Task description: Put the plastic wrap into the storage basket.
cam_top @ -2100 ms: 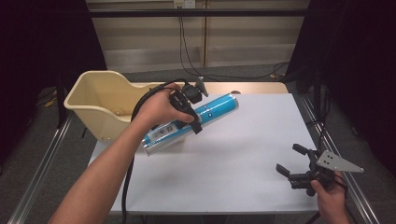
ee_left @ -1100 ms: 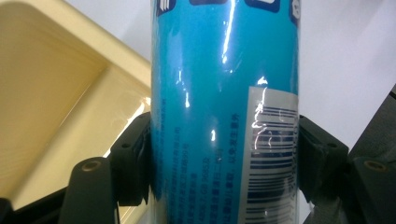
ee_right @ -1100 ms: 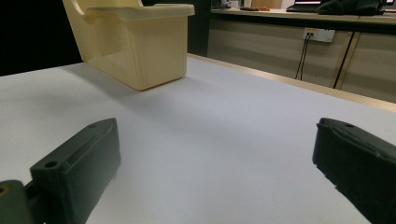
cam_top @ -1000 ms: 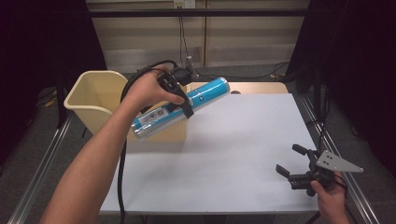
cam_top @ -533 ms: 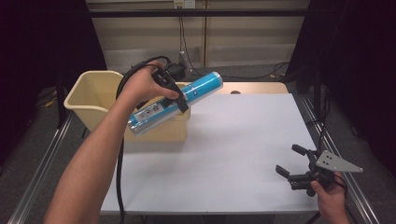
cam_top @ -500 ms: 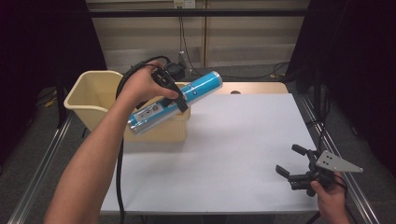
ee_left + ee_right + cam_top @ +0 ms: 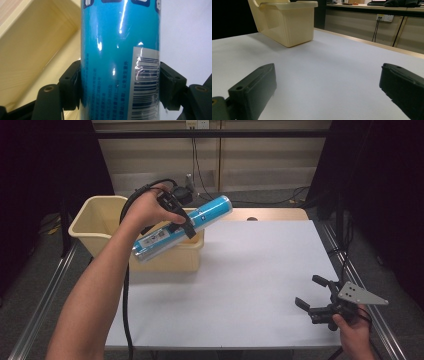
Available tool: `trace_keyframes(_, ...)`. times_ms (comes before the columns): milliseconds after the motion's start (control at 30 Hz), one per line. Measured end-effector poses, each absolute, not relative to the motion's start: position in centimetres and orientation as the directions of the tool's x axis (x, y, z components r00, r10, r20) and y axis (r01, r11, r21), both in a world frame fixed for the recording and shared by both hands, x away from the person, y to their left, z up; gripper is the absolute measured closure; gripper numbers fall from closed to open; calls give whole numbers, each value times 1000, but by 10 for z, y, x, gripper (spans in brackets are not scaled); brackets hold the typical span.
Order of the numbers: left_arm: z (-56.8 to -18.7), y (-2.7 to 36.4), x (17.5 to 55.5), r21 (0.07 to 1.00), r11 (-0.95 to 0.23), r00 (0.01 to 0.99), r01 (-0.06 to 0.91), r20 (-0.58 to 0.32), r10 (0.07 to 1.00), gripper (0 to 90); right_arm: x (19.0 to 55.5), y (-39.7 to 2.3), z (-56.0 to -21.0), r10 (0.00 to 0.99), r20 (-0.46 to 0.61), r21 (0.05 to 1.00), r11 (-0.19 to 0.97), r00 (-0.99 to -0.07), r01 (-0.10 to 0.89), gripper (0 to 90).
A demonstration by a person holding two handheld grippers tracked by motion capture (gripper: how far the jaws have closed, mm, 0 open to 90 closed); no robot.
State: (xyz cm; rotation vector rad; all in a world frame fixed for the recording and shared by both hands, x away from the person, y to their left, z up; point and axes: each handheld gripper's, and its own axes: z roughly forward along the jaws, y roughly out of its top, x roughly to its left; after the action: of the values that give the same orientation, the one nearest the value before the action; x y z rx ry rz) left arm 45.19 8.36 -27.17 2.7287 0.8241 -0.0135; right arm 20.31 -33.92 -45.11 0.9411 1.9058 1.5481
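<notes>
A blue cylindrical can point(image 7: 182, 227) is clamped between the jaws of the left hand-held gripper point(image 7: 181, 218), which is held up in the person's left hand point(image 7: 147, 210) above the right end of a cream plastic bin point(image 7: 95, 217). In the high view the can is tilted, its upper end pointing away to the right and its lower, barcoded end lying over the near right part of the bin. In the left gripper view the can point(image 7: 120, 60) is pressed on both sides by the black jaws, with the bin's inner wall point(image 7: 32, 57) seen to the left and the white table point(image 7: 185, 32) to the right.

The right hand-held gripper point(image 7: 312, 292) is held low over the near right corner of the table point(image 7: 260, 270), its jaws spread wide apart with nothing between them. In the right gripper view the bin point(image 7: 287, 22) is seen standing on the table, well apart from the gripper.
</notes>
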Motion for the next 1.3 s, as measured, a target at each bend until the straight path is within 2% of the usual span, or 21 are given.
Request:
trace_keyframes(500,-283,85,461,267,-805,846,530,-97,525,321,202,-339,-451,774,47,975,103,-632,199,5)
trace_keyframes(800,-287,88,464,253,-820,854,514,-63,516,321,203,-339,-452,772,48,974,103,-633,199,5)
trace_keyframes(1100,-292,92,470,259,-868,898,424,2,439,321,203,-339,-452,774,48,975,103,-632,199,5)
trace_keyframes(1233,-292,93,473,240,-905,928,352,39,371,321,203,-340,-452,775,51,975,98,-630,201,5)
trace_keyframes(1300,-291,92,475,227,-912,934,341,29,357,321,203,-339,-452,775,53,975,98,-630,201,5)
